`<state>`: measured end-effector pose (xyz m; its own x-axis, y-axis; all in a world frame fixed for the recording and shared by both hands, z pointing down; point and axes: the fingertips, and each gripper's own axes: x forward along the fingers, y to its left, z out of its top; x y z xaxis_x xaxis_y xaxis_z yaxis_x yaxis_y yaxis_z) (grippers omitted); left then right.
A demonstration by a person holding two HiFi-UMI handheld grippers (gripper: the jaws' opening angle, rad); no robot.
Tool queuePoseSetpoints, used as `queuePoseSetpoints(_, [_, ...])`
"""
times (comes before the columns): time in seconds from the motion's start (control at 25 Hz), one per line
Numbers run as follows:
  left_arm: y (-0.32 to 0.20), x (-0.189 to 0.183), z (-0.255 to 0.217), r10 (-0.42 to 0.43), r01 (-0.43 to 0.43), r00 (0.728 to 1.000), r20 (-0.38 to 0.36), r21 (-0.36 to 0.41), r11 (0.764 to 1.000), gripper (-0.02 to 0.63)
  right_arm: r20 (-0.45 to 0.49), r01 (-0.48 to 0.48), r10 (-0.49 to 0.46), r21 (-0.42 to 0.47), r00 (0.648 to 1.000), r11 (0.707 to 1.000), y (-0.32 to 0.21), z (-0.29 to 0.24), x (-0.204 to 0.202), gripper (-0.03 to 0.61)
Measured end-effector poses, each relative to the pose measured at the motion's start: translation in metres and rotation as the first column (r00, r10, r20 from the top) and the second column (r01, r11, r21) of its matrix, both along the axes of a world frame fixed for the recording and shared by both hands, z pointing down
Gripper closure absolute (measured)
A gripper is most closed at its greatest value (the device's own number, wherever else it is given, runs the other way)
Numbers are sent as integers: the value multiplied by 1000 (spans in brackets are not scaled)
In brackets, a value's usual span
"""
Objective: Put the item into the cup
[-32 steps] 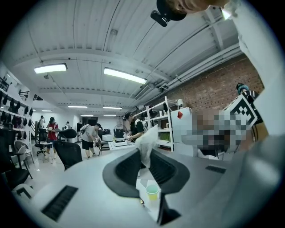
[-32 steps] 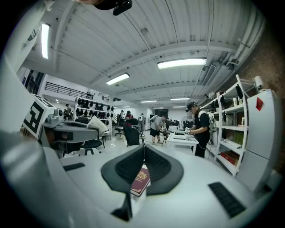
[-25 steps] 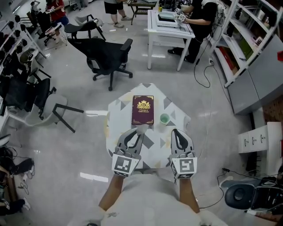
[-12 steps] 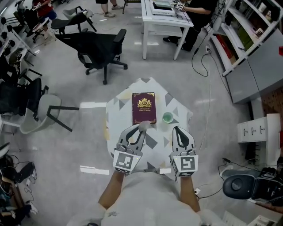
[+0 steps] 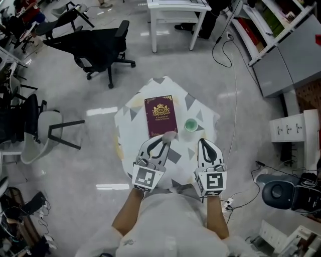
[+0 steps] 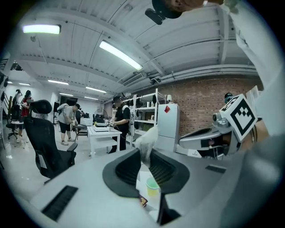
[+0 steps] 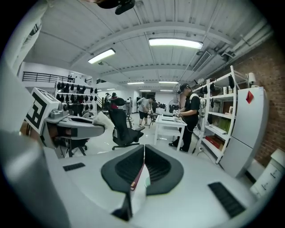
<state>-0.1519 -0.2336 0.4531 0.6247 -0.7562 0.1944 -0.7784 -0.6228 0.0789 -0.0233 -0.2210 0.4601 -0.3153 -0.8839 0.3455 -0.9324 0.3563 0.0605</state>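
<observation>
A small green cup (image 5: pixel 190 124) stands on the white table (image 5: pixel 131 114) with grey triangles, right of a maroon book (image 5: pixel 161 116). My left gripper (image 5: pixel 168 136) is shut on a crumpled whitish item (image 5: pixel 169 135), held above the book's near edge, left of the cup. In the left gripper view the item (image 6: pixel 147 140) sticks up between the pads of the left gripper (image 6: pixel 145 155), with the cup (image 6: pixel 152 186) showing below them. My right gripper (image 5: pixel 203 142) hovers just short of the cup, jaws together and empty. In its own view the right gripper (image 7: pixel 143 149) is shut, with the left gripper (image 7: pixel 97 123) to the left.
A black office chair (image 5: pixel 95 47) and a white desk (image 5: pixel 175 15) stand beyond the table. A tipped grey chair (image 5: pixel 47 131) lies at the left. Shelves (image 5: pixel 271 20) and a white cabinet (image 5: pixel 296 135) line the right side. Cables run across the floor (image 5: pixel 230 75).
Both grippers have moved forward and down toward the table. The left one carried the item from in front of the book to over its near edge. The right one came closer to the cup.
</observation>
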Motion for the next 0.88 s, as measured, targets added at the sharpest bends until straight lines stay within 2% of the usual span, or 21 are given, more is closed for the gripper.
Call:
queuePoseSetpoints(0.48, [-19,31,29,82,-82,997,5,-51,995,557,-22,-61,60,-53,998,997,-7,31,20,566])
queuePoseSetpoints(0.88, [-32,61,53,55,-50,997,51,-83,995,557,5,15,-14,-88,1000,996,-23,51,37,565])
